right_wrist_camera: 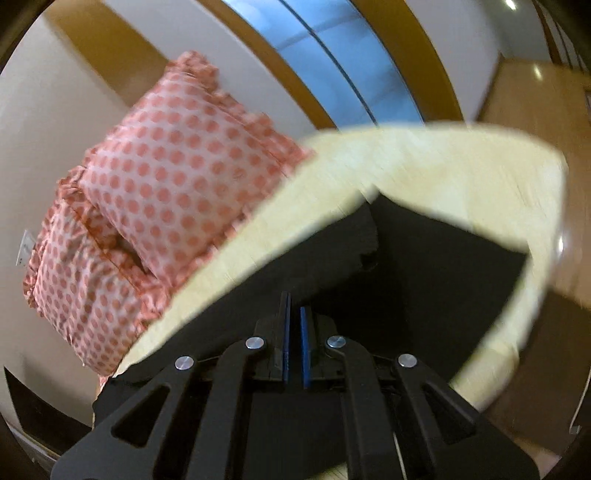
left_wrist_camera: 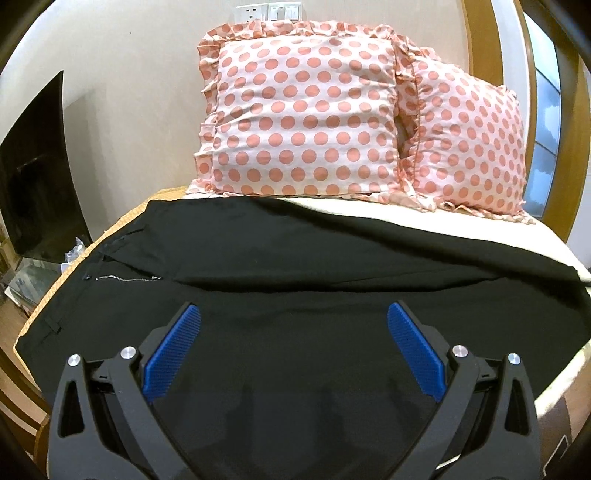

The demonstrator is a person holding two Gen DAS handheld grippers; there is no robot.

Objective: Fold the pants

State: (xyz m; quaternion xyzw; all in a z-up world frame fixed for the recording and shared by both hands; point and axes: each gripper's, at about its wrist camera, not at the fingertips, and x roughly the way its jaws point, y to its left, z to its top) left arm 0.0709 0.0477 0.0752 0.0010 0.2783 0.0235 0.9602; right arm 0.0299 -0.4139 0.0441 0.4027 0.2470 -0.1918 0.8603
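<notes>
Pants (left_wrist_camera: 295, 258): one black pair, lying flat across the bed; in the left wrist view the long axis runs left to right, parallel to the near edge of the bed.
Pants, direction: the waist end with its zipper (left_wrist_camera: 122, 277) points left; the legs run off to the right.
Pants, fold line: a lengthwise crease crosses the cloth from just right of the zipper toward the far right edge.
Pants, leg end (right_wrist_camera: 424, 266): seen in my right wrist view as dark cloth on the cream cover, with one layer raised in a ridge beyond my fingertips; the view is blurred, so I cannot tell finer detail.
My left gripper (left_wrist_camera: 293, 332): one; its two blue pads (left_wrist_camera: 171, 354) stand wide apart and hold nothing, poised above the near middle part of the pants.
My right gripper (right_wrist_camera: 294, 328): one; its two blue pads (right_wrist_camera: 304, 347) are drawn almost together with black cloth of the pants between them, so I take it to be pinching the fabric.
Bed cover (right_wrist_camera: 443, 166): one, cream, showing bare beyond the far and right edges of the pants.
Pillows: two, pink with darker pink dots and frilled edges, propped against the far wall; one left (left_wrist_camera: 303, 110), one right (left_wrist_camera: 469, 147), touching each other.
Wall sockets (left_wrist_camera: 269, 11): one white row, above the left pillow.
</notes>
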